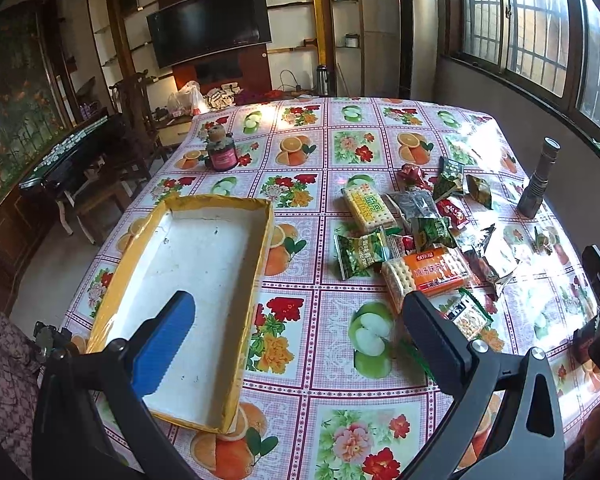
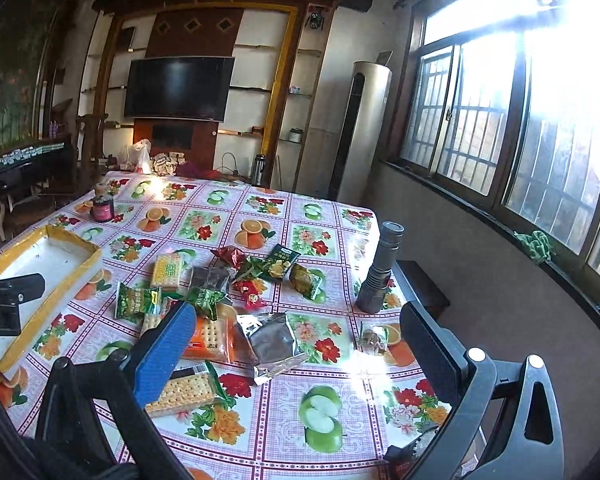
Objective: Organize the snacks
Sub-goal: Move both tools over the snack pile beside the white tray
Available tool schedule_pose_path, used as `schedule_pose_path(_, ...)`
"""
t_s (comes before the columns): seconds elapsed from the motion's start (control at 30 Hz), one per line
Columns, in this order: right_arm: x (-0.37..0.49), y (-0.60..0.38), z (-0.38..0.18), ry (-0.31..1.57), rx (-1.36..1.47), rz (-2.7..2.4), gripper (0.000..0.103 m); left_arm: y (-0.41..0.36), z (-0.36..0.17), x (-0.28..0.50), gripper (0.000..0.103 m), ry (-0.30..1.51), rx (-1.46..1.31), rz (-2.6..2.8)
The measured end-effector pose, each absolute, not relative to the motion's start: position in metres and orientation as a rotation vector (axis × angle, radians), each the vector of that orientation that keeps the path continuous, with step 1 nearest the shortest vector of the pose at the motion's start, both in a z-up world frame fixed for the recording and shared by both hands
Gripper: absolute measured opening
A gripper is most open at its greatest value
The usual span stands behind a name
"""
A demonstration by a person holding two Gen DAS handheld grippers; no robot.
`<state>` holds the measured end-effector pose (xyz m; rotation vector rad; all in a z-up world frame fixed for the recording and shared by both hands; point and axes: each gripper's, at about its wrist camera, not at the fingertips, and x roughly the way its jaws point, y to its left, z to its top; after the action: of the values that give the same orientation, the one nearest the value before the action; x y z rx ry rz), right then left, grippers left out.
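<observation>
Snacks (image 2: 236,300) beyond right jaws (agape)

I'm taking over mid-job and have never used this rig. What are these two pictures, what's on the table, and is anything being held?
Each picture comes from a camera on a hand-held two-finger gripper, looking along its fingers. The left gripper hangs open over the yellow-rimmed tray, which has no snacks in it. The right gripper hangs open over the snack pile: cracker packs and small wrapped sweets loose on the fruit-print tablecloth. A flashlight stands beside the pile and a small jar at the far side. Nothing is held.
</observation>
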<state>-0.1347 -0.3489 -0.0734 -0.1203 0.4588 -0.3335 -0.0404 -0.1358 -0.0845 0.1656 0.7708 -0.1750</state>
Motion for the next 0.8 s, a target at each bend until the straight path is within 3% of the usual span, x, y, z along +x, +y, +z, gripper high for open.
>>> schedule_pose_path(0.8,-0.102,-0.354,-0.092,0.649,-0.178,-0.36,0.102,-0.153,-0.114,-0.041,0.103,0.852,0.216,-0.217)
